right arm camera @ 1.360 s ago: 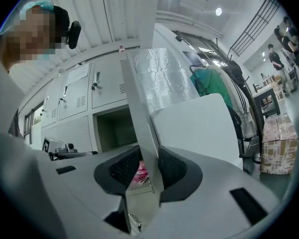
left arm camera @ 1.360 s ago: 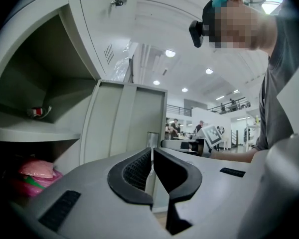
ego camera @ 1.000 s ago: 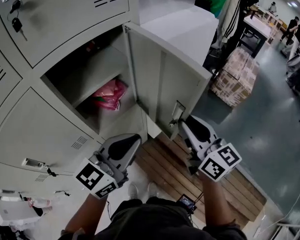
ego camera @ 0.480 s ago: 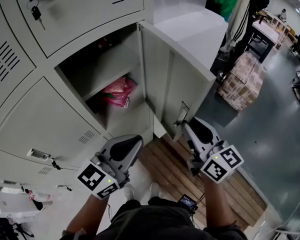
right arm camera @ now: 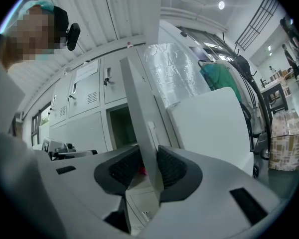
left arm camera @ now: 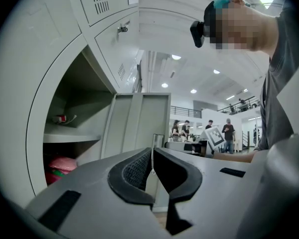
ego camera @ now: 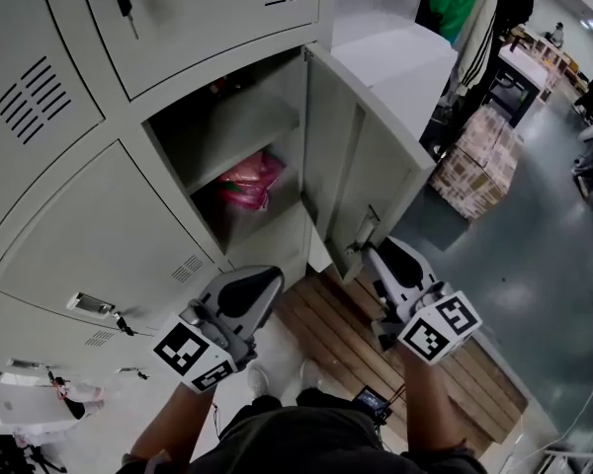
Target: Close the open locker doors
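The open grey locker door (ego camera: 361,156) stands swung out from its compartment, which holds a pink bag (ego camera: 247,181) under a shelf. My right gripper (ego camera: 369,252) is at the door's lower free edge by the latch. In the right gripper view the door's thin edge (right arm camera: 139,103) runs up between the jaws, and the right gripper (right arm camera: 149,158) is shut on it. My left gripper (ego camera: 262,277) hangs below the compartment, apart from the door. In its own view the left gripper (left arm camera: 152,158) is shut on nothing, with the door (left arm camera: 134,123) and the pink bag (left arm camera: 62,164) ahead.
Closed lockers surround the open one, one with keys (ego camera: 125,4) hanging in its lock. A white cabinet (ego camera: 395,62) stands right behind the door. A wooden pallet (ego camera: 376,363) lies at my feet, with stacked cardboard boxes (ego camera: 474,161) to the right. People stand far off.
The lockers have slid right and down in the head view as the head turned. The right gripper has stayed at the door's lower edge. The left gripper has barely moved.
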### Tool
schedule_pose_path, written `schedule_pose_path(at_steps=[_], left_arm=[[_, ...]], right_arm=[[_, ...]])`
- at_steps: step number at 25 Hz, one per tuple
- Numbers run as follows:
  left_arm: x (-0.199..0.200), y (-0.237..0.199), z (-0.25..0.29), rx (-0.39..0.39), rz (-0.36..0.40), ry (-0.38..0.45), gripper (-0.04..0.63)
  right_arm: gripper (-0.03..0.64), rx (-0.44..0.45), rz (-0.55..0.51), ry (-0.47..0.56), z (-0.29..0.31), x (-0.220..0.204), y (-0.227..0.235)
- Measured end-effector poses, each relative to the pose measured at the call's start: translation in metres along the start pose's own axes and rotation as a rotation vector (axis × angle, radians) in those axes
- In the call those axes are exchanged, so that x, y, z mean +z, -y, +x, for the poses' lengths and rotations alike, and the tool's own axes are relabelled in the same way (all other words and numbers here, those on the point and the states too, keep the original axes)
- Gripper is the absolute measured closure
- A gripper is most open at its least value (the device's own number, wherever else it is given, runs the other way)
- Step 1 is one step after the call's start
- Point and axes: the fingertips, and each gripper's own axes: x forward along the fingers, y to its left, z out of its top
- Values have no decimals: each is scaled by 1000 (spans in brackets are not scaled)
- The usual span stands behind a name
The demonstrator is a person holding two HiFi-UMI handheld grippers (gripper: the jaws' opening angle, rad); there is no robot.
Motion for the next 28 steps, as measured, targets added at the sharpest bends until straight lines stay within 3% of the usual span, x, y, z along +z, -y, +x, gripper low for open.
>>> schedule_pose_path(at_steps=[28], left_arm=[[10, -39, -81, -25, 13, -7, 586]], right_arm=[[505, -33, -2, -7, 39, -22, -77]])
